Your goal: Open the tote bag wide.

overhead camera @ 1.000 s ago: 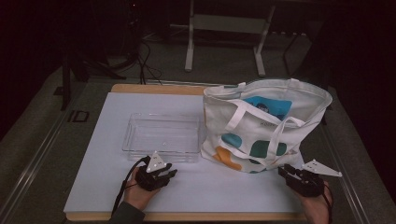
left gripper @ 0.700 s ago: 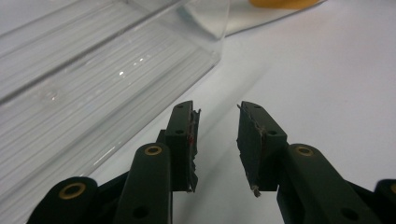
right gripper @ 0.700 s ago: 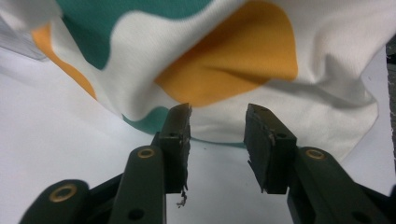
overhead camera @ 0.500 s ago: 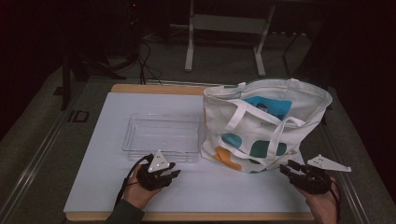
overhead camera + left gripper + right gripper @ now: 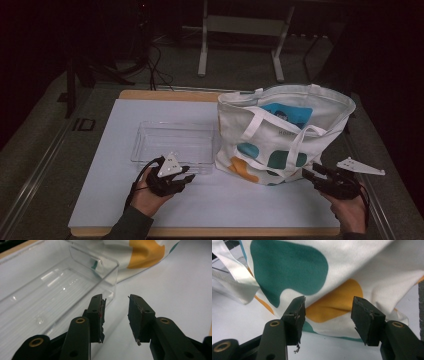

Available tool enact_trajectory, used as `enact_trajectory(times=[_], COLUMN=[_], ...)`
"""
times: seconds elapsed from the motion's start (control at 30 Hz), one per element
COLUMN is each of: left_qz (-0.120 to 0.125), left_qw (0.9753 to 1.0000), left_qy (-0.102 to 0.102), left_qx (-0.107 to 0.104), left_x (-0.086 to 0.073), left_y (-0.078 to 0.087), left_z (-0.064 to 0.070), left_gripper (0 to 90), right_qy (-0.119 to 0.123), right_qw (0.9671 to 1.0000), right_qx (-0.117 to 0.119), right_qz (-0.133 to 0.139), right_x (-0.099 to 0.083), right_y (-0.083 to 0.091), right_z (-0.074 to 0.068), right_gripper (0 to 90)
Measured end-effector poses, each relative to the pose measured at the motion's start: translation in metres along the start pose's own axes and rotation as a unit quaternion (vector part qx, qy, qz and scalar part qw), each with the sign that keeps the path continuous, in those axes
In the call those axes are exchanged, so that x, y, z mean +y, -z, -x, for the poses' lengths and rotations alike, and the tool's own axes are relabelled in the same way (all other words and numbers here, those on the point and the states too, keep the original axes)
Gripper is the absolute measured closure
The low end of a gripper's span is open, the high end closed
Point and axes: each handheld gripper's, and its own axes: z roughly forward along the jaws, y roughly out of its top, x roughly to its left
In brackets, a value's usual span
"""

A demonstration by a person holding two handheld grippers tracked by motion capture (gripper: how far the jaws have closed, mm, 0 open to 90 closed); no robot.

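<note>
A white cloth tote bag (image 5: 282,132) with teal and orange blotches stands open on the right half of the white desk (image 5: 100,190), its straps drooping over the front. Just beside it on the left lies a clear plastic tray (image 5: 172,145). The right gripper (image 5: 312,176) points at the bag's lower corner, jaws spread wide, grasping nothing. The left gripper (image 5: 187,177) sits near the tray's front edge, jaws parted and empty.
</note>
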Motion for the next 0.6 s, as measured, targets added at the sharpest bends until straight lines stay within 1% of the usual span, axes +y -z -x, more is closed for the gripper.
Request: enact_trajectory(times=[0.1,0.17,0.2,0.23,0.3,0.37,0.4,0.5,0.57,0.6], left_qz=[0.001,0.003,0.004,0.004,0.002,0.002,0.004,0.006,0.007,0.008], left_qw=[1.0000,0.9999,0.9999,0.9999,0.9998,0.9997,0.9996,0.9995,0.9995,0.9995], left_qy=[-0.008,-0.010,-0.014,-0.014,-0.019,-0.022,-0.028,-0.031,-0.030,-0.030], left_qx=[0.000,0.000,0.002,0.002,0.005,0.006,0.007,0.006,0.005,0.004], left_x=[0.008,0.010,0.014,0.014,0.019,0.021,0.028,0.033,0.035,0.038], left_y=[0.001,0.000,0.000,0.000,-0.001,-0.002,-0.004,-0.006,-0.007,-0.008], left_z=[-0.002,-0.003,-0.004,-0.004,-0.004,-0.005,-0.006,-0.008,-0.009,-0.011], left_gripper=[65.4,65.6,65.9,65.9,65.5,65.2,64.6,64.2,64.1,64.1], right_qy=[-0.003,-0.005,-0.006,-0.006,-0.005,-0.005,-0.009,-0.019,-0.020,-0.019], right_qw=[1.0000,1.0000,0.9999,0.9999,0.9999,0.9999,0.9998,0.9994,0.9993,0.9993], right_qx=[0.005,0.006,0.009,0.009,0.011,0.011,0.017,0.029,0.032,0.033], right_qz=[0.003,0.004,0.004,0.004,0.002,0.002,0.003,0.007,0.007,0.005], right_x=[0.006,0.008,0.012,0.012,0.018,0.018,0.023,0.026,0.026,0.028], right_y=[0.000,-0.001,-0.001,-0.001,-0.003,-0.003,-0.005,-0.005,-0.005,-0.005], right_z=[0.003,0.004,0.005,0.005,0.007,0.007,0.011,0.014,0.015,0.015], right_gripper=[44.2,44.2,44.1,44.1,44.0,44.0,46.3,50.1,51.7,55.1])
